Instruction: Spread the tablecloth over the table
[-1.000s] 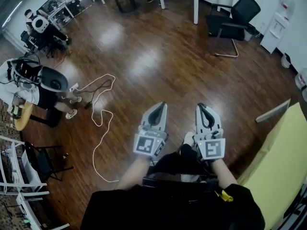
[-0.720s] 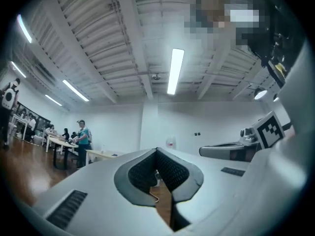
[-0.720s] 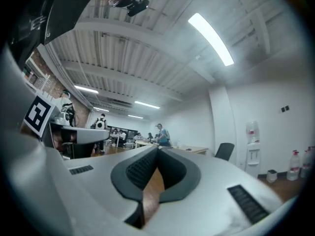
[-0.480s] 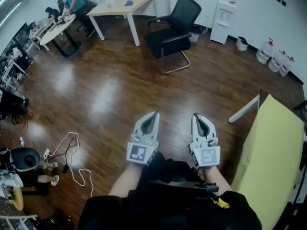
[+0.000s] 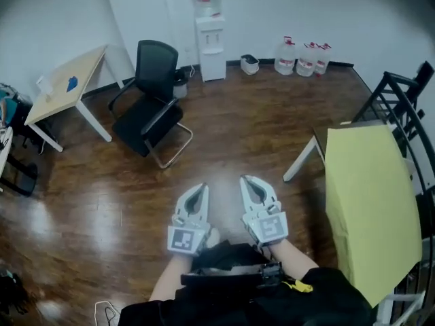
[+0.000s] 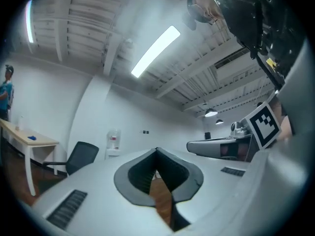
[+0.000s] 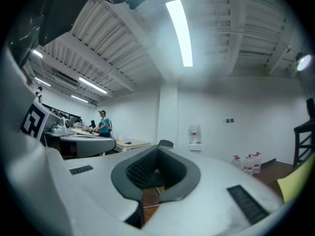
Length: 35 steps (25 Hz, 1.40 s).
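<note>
tablecloth (image 5: pixel 372 209): plain yellow, flat, lying over the table at the right.
table (image 5: pixel 318 136): dark far-left corner uncovered, white leg (image 5: pixel 299 163) beneath.

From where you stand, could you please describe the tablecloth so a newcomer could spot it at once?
From the water dispenser at the back wall, look right across the wooden floor to the white-legged table. The tablecloth lies over it: the only pale yellow sheet here, unlike the black metal frame beside it.
</note>
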Available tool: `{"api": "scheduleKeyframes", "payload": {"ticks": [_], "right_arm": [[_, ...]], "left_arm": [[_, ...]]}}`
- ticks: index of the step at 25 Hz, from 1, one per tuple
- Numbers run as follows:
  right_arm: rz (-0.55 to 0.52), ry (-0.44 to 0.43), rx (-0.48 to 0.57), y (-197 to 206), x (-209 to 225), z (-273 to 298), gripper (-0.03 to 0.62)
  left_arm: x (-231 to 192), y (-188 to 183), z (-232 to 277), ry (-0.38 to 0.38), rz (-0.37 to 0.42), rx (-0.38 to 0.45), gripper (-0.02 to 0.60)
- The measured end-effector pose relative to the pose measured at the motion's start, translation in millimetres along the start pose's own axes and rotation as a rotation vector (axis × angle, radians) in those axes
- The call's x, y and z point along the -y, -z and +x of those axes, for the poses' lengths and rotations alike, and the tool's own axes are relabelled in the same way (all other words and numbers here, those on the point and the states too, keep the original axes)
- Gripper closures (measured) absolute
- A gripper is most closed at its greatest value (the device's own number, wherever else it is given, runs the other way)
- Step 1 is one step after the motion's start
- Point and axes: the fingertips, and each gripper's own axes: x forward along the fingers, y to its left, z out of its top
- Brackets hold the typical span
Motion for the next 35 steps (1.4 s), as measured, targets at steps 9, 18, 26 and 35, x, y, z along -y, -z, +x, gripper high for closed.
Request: {"api": "scheduleKeyframes", "payload": {"ticks": [9,18,26,35], "right_arm": [[0.015,0.332,-0.06,19,115,65,0.588],[0.127,0.593,-0.023,52,306,83,0.588],[0.119,0.745,0.029,35,481,86,0.588],[0.183,1.126,-0.065,70,605,28,0.588]], "left_arm": [[-12,17,170,0.366,-0.024,-0.011,0.584],[58,59,345,0.603,-0.038,-0.08,0.584],[146,61,524,0.771,-0.054,-0.063,0.584],[259,106,651,1.124,-0.113,-0.117,0.584]]}}
